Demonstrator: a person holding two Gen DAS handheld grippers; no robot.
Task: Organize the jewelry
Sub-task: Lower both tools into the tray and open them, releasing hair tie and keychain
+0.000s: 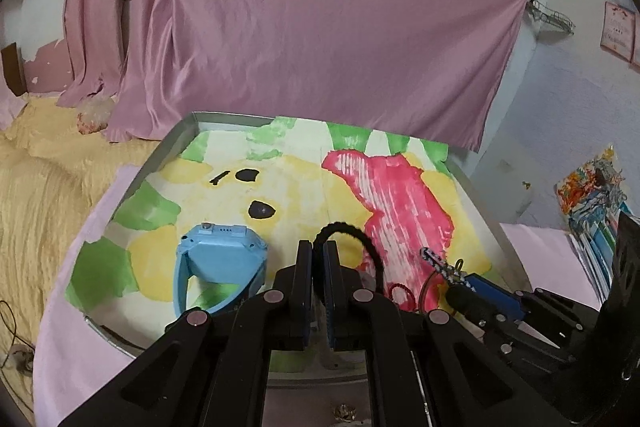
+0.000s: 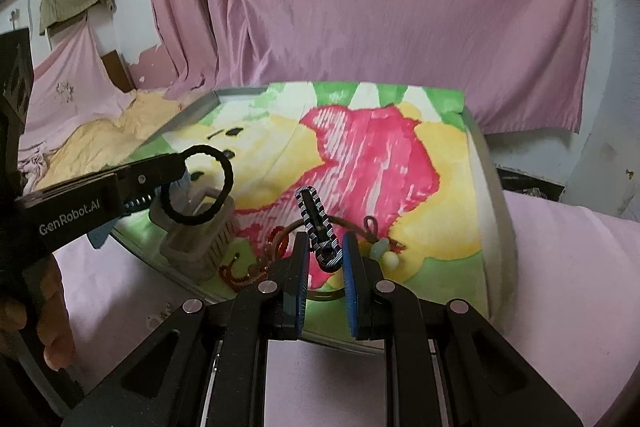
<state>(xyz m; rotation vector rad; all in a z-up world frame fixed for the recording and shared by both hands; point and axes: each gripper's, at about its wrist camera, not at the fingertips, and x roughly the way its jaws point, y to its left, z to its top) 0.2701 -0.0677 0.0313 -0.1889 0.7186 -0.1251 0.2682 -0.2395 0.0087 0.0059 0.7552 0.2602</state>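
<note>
A: Pink curtain hangs across the whole back wall, and below it sits a metal tray lined with a painted sheet in yellow, red and green. What does the left tool have?

B: Its fingers are pressed together on a black ring-shaped band. From the right wrist view the band stands nearly upright and faces sideways, its loop hanging clear above the tray's near-left corner, over a small pale basket.

A: And the right tool?

B: Its blue-padded fingers stand a little apart on either side of a black-and-white woven bracelet. I cannot tell whether they touch it. The bracelet's long axis runs away from the camera, its far end pointing up and slightly left over the red patch of the sheet.

A: Anything else on the tray?

B: A light blue watch stands on its edge at the near left, strap loop toward the left tool. Just beside the woven bracelet lie a red beaded strand and a thin brown cord with pale beads.
</note>
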